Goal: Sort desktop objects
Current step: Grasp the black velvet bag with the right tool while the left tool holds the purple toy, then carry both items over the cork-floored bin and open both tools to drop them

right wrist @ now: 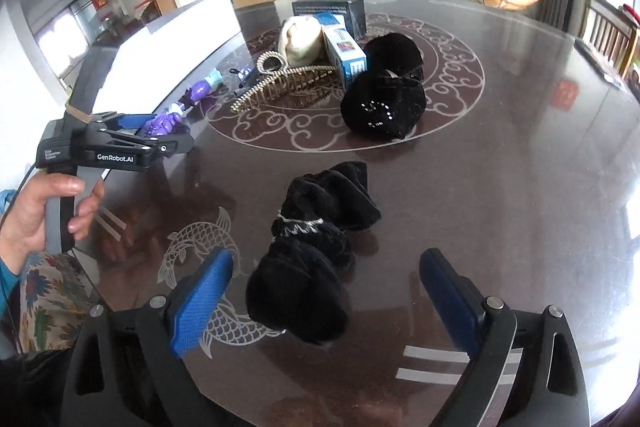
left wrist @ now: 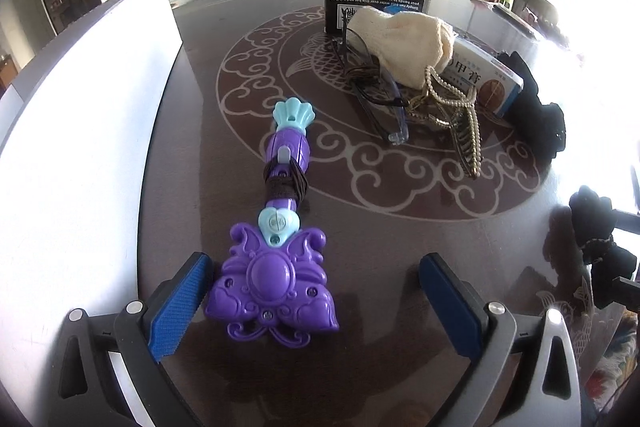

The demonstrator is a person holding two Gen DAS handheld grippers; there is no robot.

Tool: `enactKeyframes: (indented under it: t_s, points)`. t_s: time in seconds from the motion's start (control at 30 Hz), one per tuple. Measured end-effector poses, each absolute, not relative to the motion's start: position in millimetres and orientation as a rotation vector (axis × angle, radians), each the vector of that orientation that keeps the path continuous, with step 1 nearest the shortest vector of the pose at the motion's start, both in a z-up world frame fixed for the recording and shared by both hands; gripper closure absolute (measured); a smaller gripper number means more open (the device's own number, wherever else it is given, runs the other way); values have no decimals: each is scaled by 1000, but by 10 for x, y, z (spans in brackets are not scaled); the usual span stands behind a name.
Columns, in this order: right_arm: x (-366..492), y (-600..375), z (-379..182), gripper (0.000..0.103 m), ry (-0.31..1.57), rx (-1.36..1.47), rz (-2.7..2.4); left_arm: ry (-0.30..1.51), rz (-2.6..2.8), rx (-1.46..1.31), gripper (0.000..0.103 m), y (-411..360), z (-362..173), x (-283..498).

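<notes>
On the dark patterned table [left wrist: 224,27], the pile of mixed items serves as reference: cream knit hat [left wrist: 404,43], glasses [left wrist: 372,95], pearl hair claw [left wrist: 460,115], two boxes. Left of the pile lies a purple toy wand [left wrist: 276,255], its head between the wide-open jaws of the left gripper [left wrist: 316,303], pads not touching. Nearer than the pile, a black sock [right wrist: 312,259] lies between the wide-open jaws of the right gripper [right wrist: 332,299], not gripped. A black hat [right wrist: 384,107] sits against the pile's right side.
</notes>
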State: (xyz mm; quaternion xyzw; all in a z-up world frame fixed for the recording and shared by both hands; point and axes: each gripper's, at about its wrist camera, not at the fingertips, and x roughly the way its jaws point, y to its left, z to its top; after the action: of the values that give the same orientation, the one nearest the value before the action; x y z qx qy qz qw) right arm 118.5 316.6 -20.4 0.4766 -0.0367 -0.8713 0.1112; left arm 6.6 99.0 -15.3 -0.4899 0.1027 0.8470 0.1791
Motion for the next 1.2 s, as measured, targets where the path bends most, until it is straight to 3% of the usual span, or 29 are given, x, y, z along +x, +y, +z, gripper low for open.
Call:
enactKeyframes:
  t_s: [0.07, 0.1, 0.17, 0.2, 0.23, 0.47, 0.77, 0.9, 1.2]
  points:
    - [1135, 3170, -188, 8, -141, 1400, -2542, 286, 2407, -1366, 3, 1012, -163, 7]
    - [1123, 3182, -178, 9, -145, 1400, -2537, 280, 2424, -1331, 29, 1013, -137, -16]
    - [1107, 3134, -131, 30, -122, 1416, -2515, 256, 2449, -1296, 60, 998, -73, -75]
    - [1095, 3104, -158, 61, -92, 1449, -2498, 213, 2436, -1313, 60, 980, -56, -119]
    - [1097, 3098, -175, 67, -73, 1475, -2495, 185, 2430, -1318, 60, 964, -44, -126]
    - [1276, 3372, -40, 68, -236, 1452, -2510, -24, 2443, -1185, 60, 807, 232, 445]
    - [1356, 3208, 222, 68, -123, 1421, -2524, -65, 2463, -1037, 60, 729, 455, 956]
    - [1330, 2969, 327, 68, -104, 1377, -2497, -179, 2456, -989, 60, 525, 655, 1063]
    - [837, 1739, 983, 68, 21, 1161, -2345, -407, 2558, -852, 60, -668, 1489, 1147]
